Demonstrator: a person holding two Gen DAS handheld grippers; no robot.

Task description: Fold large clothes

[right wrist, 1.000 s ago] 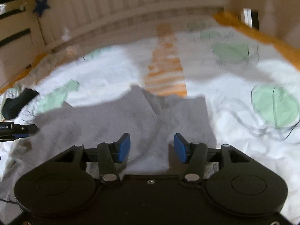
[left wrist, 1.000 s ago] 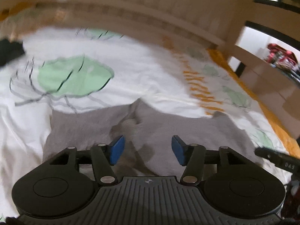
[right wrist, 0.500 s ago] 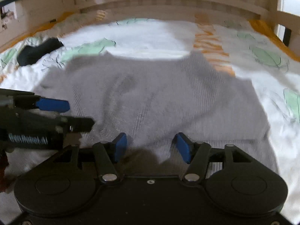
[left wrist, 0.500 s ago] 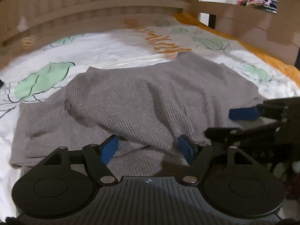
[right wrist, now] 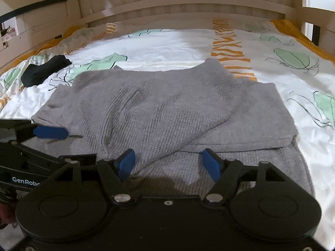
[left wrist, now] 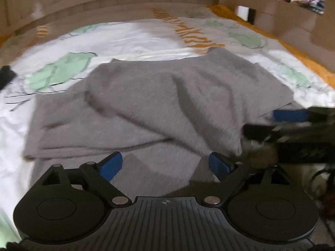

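A grey knitted sweater (left wrist: 159, 104) lies partly folded on the bed, a top layer draped loosely over a flatter lower layer; it also shows in the right wrist view (right wrist: 163, 108). My left gripper (left wrist: 165, 165) is open and empty, low over the sweater's near edge. My right gripper (right wrist: 168, 164) is open and empty, also over the near edge. In the left wrist view the right gripper (left wrist: 293, 123) enters from the right at the sweater's side. In the right wrist view the left gripper (right wrist: 41, 133) enters from the left.
The bed sheet (right wrist: 167, 46) is white with green leaf prints and orange stripes. A black garment (right wrist: 44, 70) lies at the far left. A wooden headboard (right wrist: 184, 2) and side rails (left wrist: 282, 14) enclose the bed.
Both grippers have drawn back toward the near edge of the bed and dropped lower. The sweater's top layer now lies draped over the lower one. Both stay open.
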